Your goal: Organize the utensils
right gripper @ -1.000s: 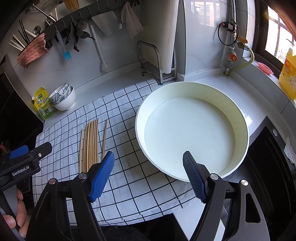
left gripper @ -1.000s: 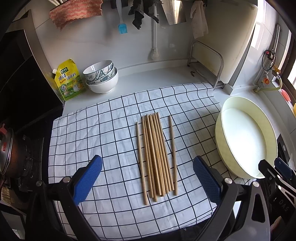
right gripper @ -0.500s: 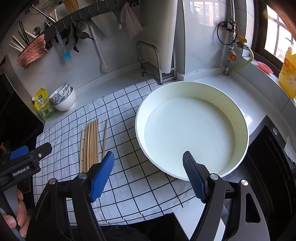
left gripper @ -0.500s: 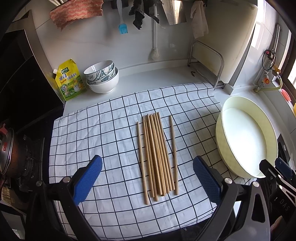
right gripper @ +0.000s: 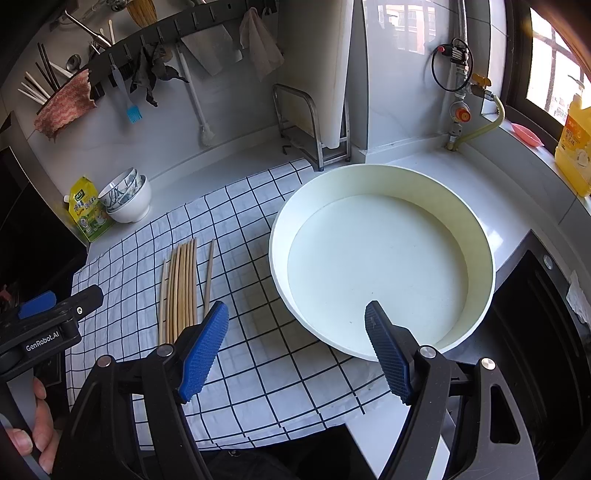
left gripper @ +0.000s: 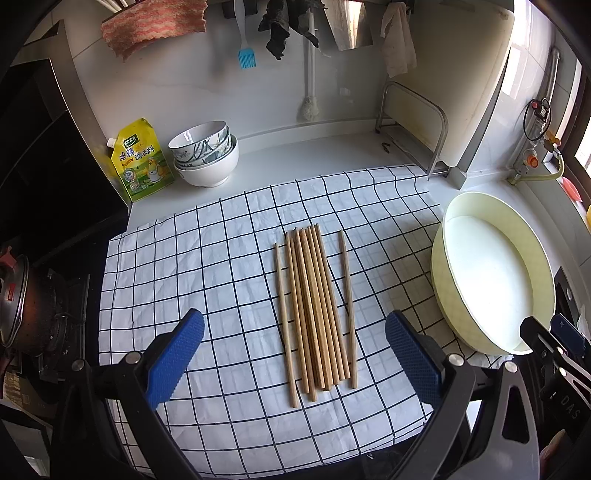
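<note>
You are holding your left gripper (left gripper: 293, 356) low over the near edge of a white cloth with a dark grid (left gripper: 177, 258), its blue-padded fingers (left gripper: 173, 360) spread wide and gripping nothing. You are holding your right gripper (right gripper: 295, 349) further right, its fingers (right gripper: 203, 350) also spread wide and empty, hovering over the near rim of a large, shallow cream basin (right gripper: 476, 236). Your left hand (right gripper: 31, 434) is showing at the near left of the right wrist view, wrapped around the left gripper's handle.

Just beyond the left gripper's fingers, a bundle of wooden chopsticks (left gripper: 314, 306) is lying flat on the cloth, running near to far. Most are lying tightly side by side; one chopstick (left gripper: 284, 321) is lying slightly apart on the left and another (left gripper: 347, 306) slightly apart on the right. The basin is sitting to the right of the cloth, well apart from the chopsticks, with its near left edge overlapping the cloth.

Further back on the left, a stack of bowls (left gripper: 207, 155) is sitting on the white counter beside a yellow-green pouch (left gripper: 140, 162). Far right, a metal rack (left gripper: 413, 125) is holding a white board upright. On the back wall, a blue brush (left gripper: 245, 55) and a pink cloth (left gripper: 151, 22) are hanging from a rail
</note>
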Tool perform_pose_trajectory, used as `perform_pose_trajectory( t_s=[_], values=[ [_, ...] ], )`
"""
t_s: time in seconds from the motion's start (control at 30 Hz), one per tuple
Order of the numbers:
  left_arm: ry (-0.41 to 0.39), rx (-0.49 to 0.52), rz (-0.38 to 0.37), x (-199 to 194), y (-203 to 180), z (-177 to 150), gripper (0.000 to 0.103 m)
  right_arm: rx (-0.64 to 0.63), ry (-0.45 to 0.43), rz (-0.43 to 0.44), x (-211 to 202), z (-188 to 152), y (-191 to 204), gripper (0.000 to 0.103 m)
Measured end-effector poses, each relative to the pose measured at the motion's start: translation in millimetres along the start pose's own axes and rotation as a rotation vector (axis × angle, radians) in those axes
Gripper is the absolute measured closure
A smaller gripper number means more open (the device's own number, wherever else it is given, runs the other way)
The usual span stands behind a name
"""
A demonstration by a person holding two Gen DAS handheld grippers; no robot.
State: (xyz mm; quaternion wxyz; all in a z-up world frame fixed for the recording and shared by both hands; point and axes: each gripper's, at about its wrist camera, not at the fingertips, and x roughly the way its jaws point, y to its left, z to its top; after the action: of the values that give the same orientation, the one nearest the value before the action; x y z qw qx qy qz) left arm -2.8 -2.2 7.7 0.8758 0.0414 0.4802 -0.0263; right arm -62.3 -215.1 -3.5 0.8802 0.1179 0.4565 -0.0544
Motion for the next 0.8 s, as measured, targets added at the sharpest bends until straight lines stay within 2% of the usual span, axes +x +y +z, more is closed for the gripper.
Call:
perform_pose_trajectory(
  t_s=[0.8],
  values=[
    [0.0, -0.002, 0.0, -0.4, 5.4, 0.8, 0.006, -0.01, 0.003, 0.006, 1.0, 3.3, 3.9, 0.03]
  ],
)
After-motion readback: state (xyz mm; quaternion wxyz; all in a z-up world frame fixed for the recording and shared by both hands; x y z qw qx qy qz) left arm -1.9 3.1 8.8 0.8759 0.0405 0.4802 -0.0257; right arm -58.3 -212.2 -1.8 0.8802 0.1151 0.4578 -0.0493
